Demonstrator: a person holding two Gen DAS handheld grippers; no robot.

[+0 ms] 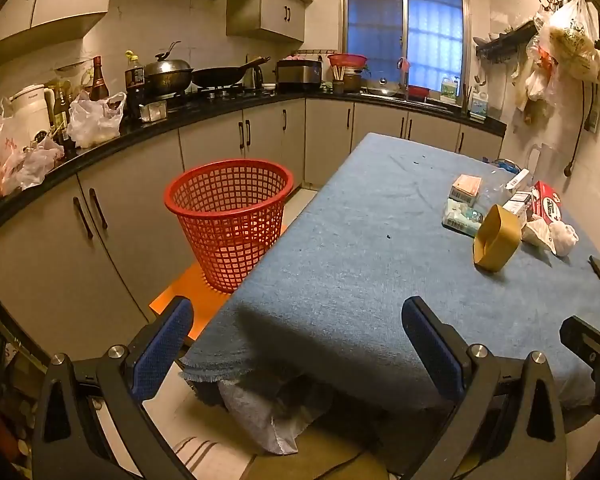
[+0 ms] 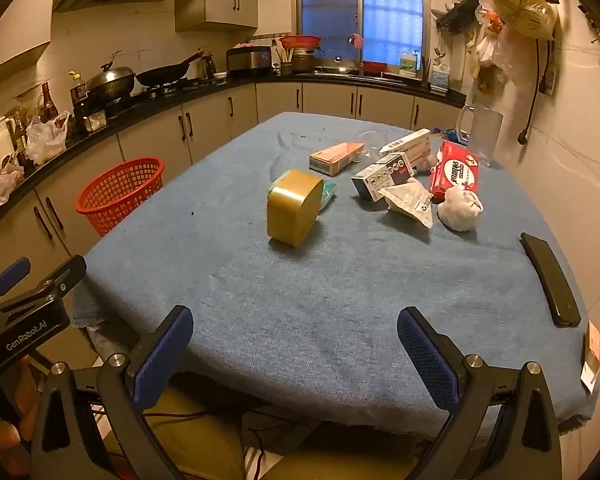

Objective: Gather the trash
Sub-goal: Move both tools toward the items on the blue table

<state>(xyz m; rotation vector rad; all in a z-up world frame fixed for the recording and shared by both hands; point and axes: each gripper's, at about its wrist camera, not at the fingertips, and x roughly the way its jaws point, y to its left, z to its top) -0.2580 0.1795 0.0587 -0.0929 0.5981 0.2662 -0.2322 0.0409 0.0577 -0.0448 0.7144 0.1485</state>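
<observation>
Both grippers, left (image 1: 298,344) and right (image 2: 296,350), gape empty; only the right view shows the black remote (image 2: 550,278).

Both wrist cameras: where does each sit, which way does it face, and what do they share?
Left wrist: at the table's near left corner, tilted down, facing the red basket and counter; own open left gripper, the right gripper's edge at right.
Right wrist: at the near edge, facing the trash pile; own open right gripper, the left gripper at left.
Shared: table, basket, gold tape roll, window.
</observation>
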